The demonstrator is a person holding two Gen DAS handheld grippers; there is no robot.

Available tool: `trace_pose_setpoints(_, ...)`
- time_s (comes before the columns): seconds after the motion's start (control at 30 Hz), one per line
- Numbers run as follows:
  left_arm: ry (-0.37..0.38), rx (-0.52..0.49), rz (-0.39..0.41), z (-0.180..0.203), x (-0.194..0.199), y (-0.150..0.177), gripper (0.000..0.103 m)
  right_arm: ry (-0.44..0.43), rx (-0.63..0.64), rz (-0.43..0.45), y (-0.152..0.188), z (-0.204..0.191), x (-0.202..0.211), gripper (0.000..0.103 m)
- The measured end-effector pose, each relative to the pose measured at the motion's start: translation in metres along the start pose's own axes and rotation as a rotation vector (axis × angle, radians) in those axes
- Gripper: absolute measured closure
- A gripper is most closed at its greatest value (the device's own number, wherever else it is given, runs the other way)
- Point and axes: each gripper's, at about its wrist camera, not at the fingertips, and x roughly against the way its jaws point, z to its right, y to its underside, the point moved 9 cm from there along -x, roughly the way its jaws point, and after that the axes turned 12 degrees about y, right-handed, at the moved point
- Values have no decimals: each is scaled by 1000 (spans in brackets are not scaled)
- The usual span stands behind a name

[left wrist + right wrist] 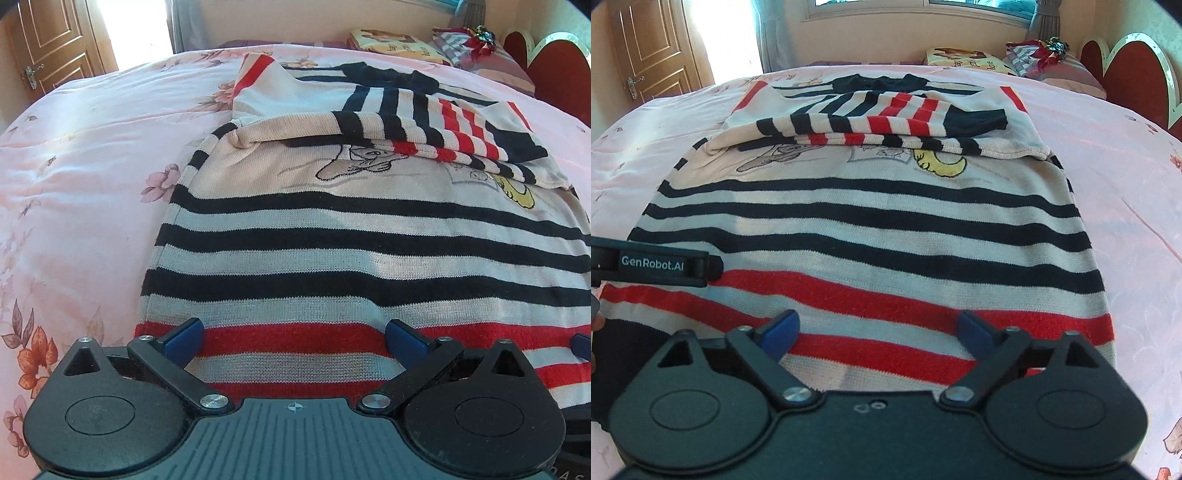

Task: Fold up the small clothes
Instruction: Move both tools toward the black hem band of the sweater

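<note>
— What did the garment look like?

— It was a cream knitted sweater with navy and red stripes [871,221], spread flat on the pink floral bedspread [81,177]. Navy bands ran across its middle, broader red ones crossed the part nearest the cameras, and a dark navy hem edged it at the near left in the right wrist view. A cartoon design with a yellow patch was stitched across the chest.

— And the sleeves?

— Both striped sleeves [882,122] had been laid across the upper chest, one upon the other, partly covering the cartoon. The dark collar lay at the far end, toward the pillows [964,61] and the red heart-shaped headboard [1126,81].

— How were the grippers set?

— The left gripper [294,338] had its blue-padded fingers [184,338] spread wide, over the red stripes near the hem and holding nothing. The right gripper [876,330] was just as wide apart — also over the red bands, with no cloth between its pads. Whether either touched the knit, I couldn't tell.

— Anything else?

— A brown wooden door [48,48] stood at the far left, beside a bright curtained window [731,33].
</note>
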Motion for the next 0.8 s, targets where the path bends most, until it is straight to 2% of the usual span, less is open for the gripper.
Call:
trace_pose_setpoints(0.1,0,16,-13,-1,1,2,0,36,6,0,2,-3,0,3)
trace_pose_setpoints(0.3,-14,13,-27,1,3,5,0,26,-24,16,4,-1,1,1)
trace_pose_setpoints(0.37,-7,-9,-31,2,4,6,0,27,-22,6,5,-1,3,1)
trace_pose_setpoints(0.53,1,37,-61,-3,7,9,0,74,18,-52,5,-6,0,1)
trace_pose_setpoints(0.67,-15,9,-76,2,12,15,0,31,36,-50,9,-4,6,1)
trace_pose_setpoints(0.8,-11,-16,-93,8,20,23,0,-9,-44,-40,8,3,18,1)
